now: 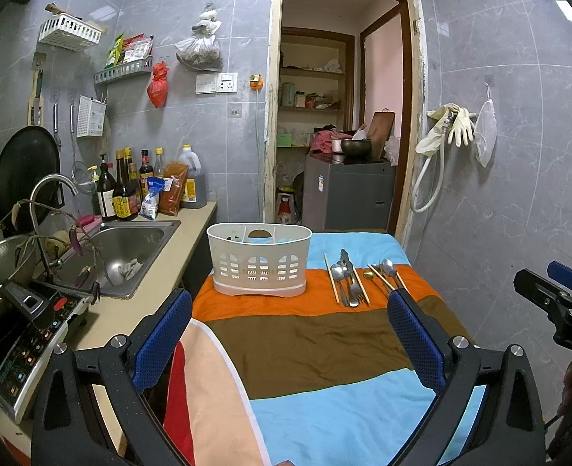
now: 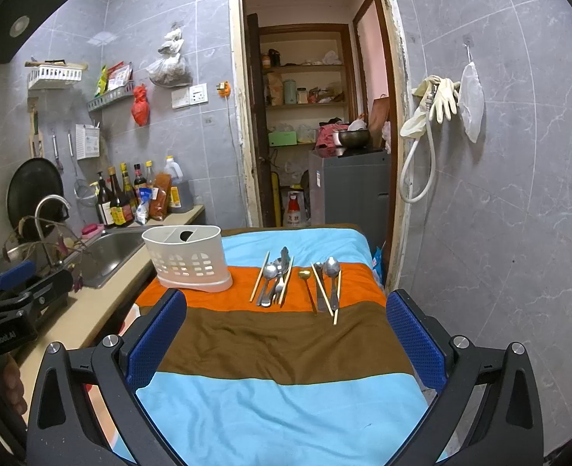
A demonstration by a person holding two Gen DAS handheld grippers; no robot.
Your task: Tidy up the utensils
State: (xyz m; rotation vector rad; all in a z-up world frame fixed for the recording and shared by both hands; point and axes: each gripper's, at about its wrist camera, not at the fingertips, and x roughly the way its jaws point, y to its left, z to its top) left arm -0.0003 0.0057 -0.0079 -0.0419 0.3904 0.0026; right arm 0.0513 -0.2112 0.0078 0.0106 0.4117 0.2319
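Note:
A white slotted utensil caddy (image 1: 259, 262) (image 2: 187, 258) stands upright on the orange stripe of a striped cloth (image 1: 305, 345) (image 2: 286, 349). To its right lie two loose groups: spoons, a fork and chopsticks (image 1: 347, 277) (image 2: 274, 277), then a gold spoon, a large spoon and more chopsticks (image 1: 385, 272) (image 2: 325, 285). My left gripper (image 1: 290, 334) is open above the cloth, well short of the caddy, holding nothing. My right gripper (image 2: 286, 334) is open too, empty, in front of the utensils. The right gripper also shows at the left wrist view's right edge (image 1: 558, 291).
A steel sink (image 1: 130, 248) (image 2: 111, 252) with a curved tap, sauce bottles (image 1: 126, 190) and an induction cooker (image 1: 25, 345) fill the counter on the left. Behind the table is a doorway with a grey cabinet (image 1: 348, 194). A tiled wall with hanging gloves (image 2: 437, 105) is on the right.

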